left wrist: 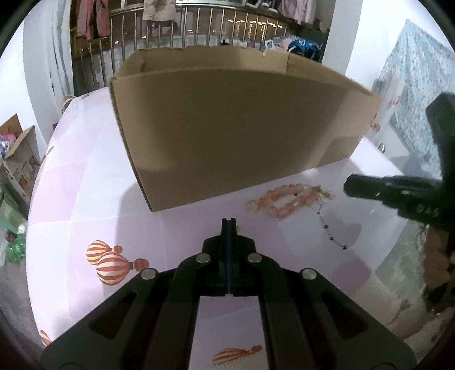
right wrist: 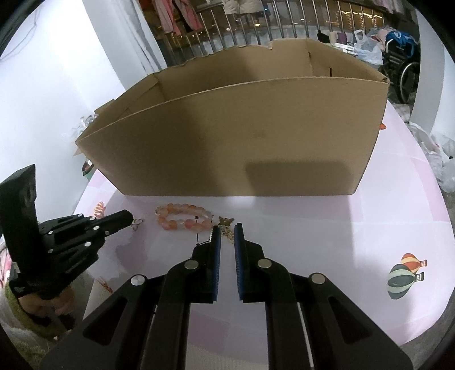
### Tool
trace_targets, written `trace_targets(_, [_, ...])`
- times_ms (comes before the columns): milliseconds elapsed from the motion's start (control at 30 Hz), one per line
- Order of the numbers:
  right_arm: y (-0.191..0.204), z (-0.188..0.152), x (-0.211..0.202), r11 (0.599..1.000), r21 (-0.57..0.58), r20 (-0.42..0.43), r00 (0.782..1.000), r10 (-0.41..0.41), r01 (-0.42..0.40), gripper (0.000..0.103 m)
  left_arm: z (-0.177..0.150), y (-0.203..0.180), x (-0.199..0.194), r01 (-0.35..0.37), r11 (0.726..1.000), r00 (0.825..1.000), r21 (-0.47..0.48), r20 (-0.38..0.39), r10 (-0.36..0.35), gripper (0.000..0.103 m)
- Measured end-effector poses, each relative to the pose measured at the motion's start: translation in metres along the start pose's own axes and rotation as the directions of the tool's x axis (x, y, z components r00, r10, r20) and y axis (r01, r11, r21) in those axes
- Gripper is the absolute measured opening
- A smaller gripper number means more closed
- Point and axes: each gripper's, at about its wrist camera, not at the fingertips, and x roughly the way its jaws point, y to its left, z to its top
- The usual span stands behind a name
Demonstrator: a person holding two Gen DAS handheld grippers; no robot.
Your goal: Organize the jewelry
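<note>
A pale pink printed cloth covers the desk (left wrist: 85, 199). Left of and just behind the left gripper (left wrist: 229, 220), a pair of red-and-white striped balloon prints (left wrist: 109, 263) lies on the cloth. Well to the right of the right gripper (right wrist: 227, 227) and behind its tips sits a green and orange balloon print (right wrist: 403, 274). Far ahead of both grippers runs a metal railing (left wrist: 199, 25), with pink clothes (left wrist: 91, 17) hanging above it. Ahead and right of the right gripper stand a wheelchair (right wrist: 403, 65) and a white plastic bag (right wrist: 369, 51). Off the desk, far left of the left gripper, is an open carton (left wrist: 20, 148); to its far right hangs a teal patterned sheet (left wrist: 412, 85).
</note>
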Motion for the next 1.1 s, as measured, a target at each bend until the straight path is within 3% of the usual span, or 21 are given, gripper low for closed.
trace_targets(100, [0.002,0.0,0.001,1.0,-0.006,-0.003,1.0,0.009,-0.009,0.01,0.001,0.003,-0.007,0.03,0.999,0.999,-0.026,0.021,-0.029,0.0])
trace_targets(200, [0.007,-0.001,0.001,1.0,-0.019,-0.008,1.0,0.02,-0.02,0.01,0.001,0.006,-0.007,-0.007,0.999,1.0,-0.037,0.019,0.008,0.0])
trace_targets(367, [0.011,-0.005,0.001,0.999,-0.026,-0.015,0.999,0.033,-0.034,0.01,-0.003,0.005,0.006,-0.087,0.996,0.995,0.012,-0.054,0.088,0.0])
trace_targets(833, [0.01,-0.006,0.003,0.999,-0.009,-0.018,0.999,0.039,-0.039,0.01,-0.011,-0.022,0.002,0.023,0.999,0.999,0.047,-0.045,-0.021,0.0])
trace_targets(967, [0.007,-0.006,0.004,0.999,-0.003,-0.02,0.999,0.04,-0.04,0.01,-0.009,-0.018,-0.003,-0.028,0.996,0.999,0.084,-0.022,0.03,0.008])
trace_targets(1100, [0.007,-0.006,0.005,0.999,-0.002,-0.02,0.999,0.042,-0.042,0.01,-0.005,-0.003,-0.003,-0.072,0.997,0.997,0.04,-0.039,0.073,0.009])
